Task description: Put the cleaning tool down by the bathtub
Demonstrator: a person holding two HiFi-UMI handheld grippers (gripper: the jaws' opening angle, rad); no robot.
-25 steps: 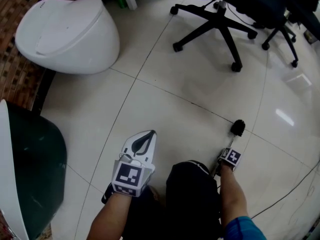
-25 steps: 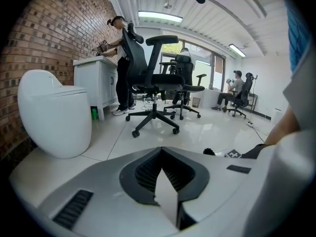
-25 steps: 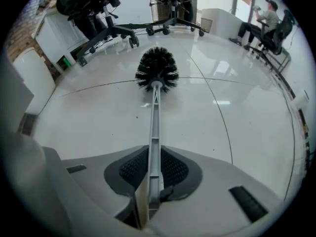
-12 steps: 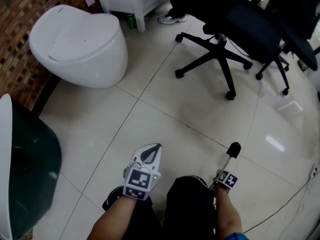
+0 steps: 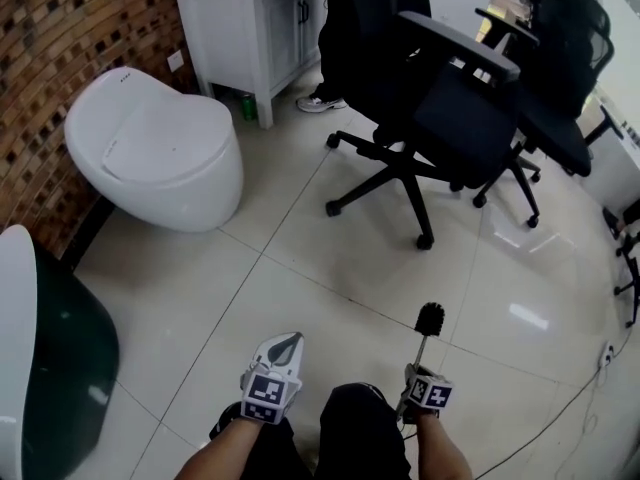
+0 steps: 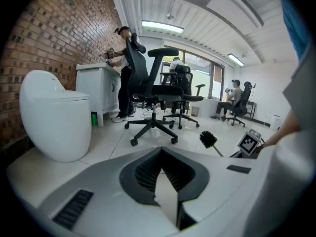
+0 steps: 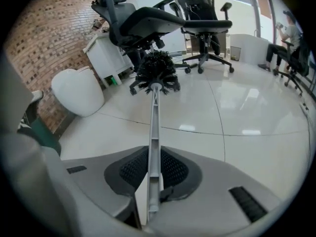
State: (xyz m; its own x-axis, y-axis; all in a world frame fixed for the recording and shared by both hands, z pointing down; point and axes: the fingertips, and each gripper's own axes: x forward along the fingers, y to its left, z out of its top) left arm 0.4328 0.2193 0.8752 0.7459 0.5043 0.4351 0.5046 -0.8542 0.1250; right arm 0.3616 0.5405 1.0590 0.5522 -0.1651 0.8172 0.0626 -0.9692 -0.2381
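Note:
The cleaning tool is a toilet brush with a black bristle head (image 5: 431, 318) on a thin grey handle (image 7: 153, 132). My right gripper (image 5: 417, 370) is shut on the handle's lower part, and the bristle head (image 7: 156, 73) sticks out ahead of the jaws above the tiled floor. In the left gripper view the brush (image 6: 208, 138) shows at the right. My left gripper (image 5: 280, 349) hangs beside my knee, shut with nothing in it (image 6: 162, 154). The bathtub (image 5: 10, 318), white rim and dark green inside, lies at the left edge, well left of both grippers.
A white toilet (image 5: 160, 148) stands against the brick wall beyond the tub. A white cabinet (image 5: 250, 28) is behind it, with a person (image 5: 355, 28) standing next to it. Two black office chairs (image 5: 440, 118) stand ahead, and a cable (image 5: 560, 408) crosses the floor at the right.
My right gripper has risen with the brush, whose head now points up and away. The left gripper has risen a little. The head view has tilted up, showing the cabinet and chairs.

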